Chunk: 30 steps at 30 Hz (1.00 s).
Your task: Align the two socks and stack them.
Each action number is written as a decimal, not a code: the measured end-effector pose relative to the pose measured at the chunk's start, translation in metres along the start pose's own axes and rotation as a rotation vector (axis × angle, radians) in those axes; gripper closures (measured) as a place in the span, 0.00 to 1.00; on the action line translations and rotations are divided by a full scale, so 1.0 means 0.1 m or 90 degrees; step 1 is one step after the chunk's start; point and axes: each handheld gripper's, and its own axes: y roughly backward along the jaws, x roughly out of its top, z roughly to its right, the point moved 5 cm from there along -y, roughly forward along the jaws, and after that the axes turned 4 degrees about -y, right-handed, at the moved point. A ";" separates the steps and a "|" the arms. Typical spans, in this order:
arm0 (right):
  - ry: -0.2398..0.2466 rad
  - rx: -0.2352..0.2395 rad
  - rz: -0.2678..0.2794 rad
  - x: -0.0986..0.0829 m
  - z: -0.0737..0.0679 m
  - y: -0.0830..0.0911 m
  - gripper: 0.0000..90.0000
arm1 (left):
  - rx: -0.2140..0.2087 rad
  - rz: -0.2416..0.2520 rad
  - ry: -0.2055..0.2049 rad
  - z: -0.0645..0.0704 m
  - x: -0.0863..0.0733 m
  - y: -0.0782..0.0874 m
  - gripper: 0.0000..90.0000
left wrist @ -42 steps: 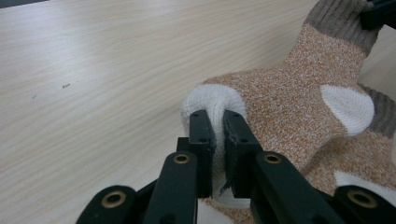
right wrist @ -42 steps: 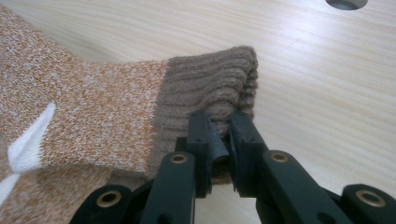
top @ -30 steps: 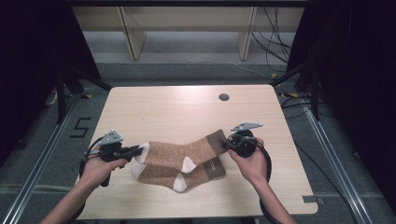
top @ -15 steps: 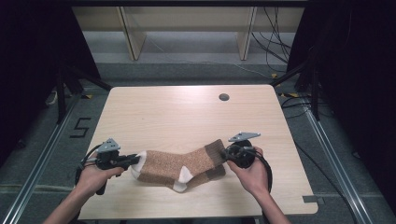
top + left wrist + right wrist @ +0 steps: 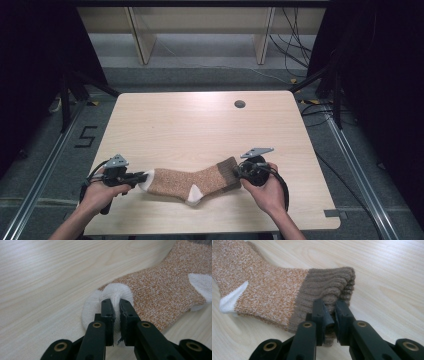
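Observation:
An orange-brown speckled sock point(image 5: 187, 181) with a white toe, a white heel and a dark brown ribbed cuff lies stretched across the near part of the table point(image 5: 200, 125). My left gripper point(image 5: 142, 177) is shut on the white toe point(image 5: 113, 293); the fabric bulges up between its jaws. My right gripper point(image 5: 237, 172) is shut on the brown cuff point(image 5: 329, 287), which is bunched between its jaws. The white heel point(image 5: 194, 194) points toward the table's near edge. A hand holds each gripper from below.
A round cable hole point(image 5: 239, 104) sits in the far right part of the tabletop. Wooden shelf legs point(image 5: 142, 37) and loose cables point(image 5: 295, 45) lie on the floor beyond the far edge. Metal rails point(image 5: 45, 165) run along both sides.
Both grippers have pulled the sock toward the near edge of the table, keeping hold of its two ends. The sock now lies flatter and more stretched out.

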 end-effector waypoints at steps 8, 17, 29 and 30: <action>-0.003 -0.007 -0.024 -0.09 0.01 -0.08 0.89 | -0.002 -0.021 0.002 -0.02 -0.07 -0.08 0.91; -0.008 -0.011 -0.036 -0.16 0.05 -0.13 0.80 | 0.000 -0.011 0.007 -0.02 -0.06 -0.09 0.84; -0.039 -0.038 0.018 0.11 0.16 -0.15 0.75 | 0.051 0.020 -0.040 0.06 0.09 -0.17 0.70; -0.048 -0.035 0.005 0.08 0.15 -0.18 0.77 | 0.056 0.005 -0.043 0.06 0.06 -0.20 0.71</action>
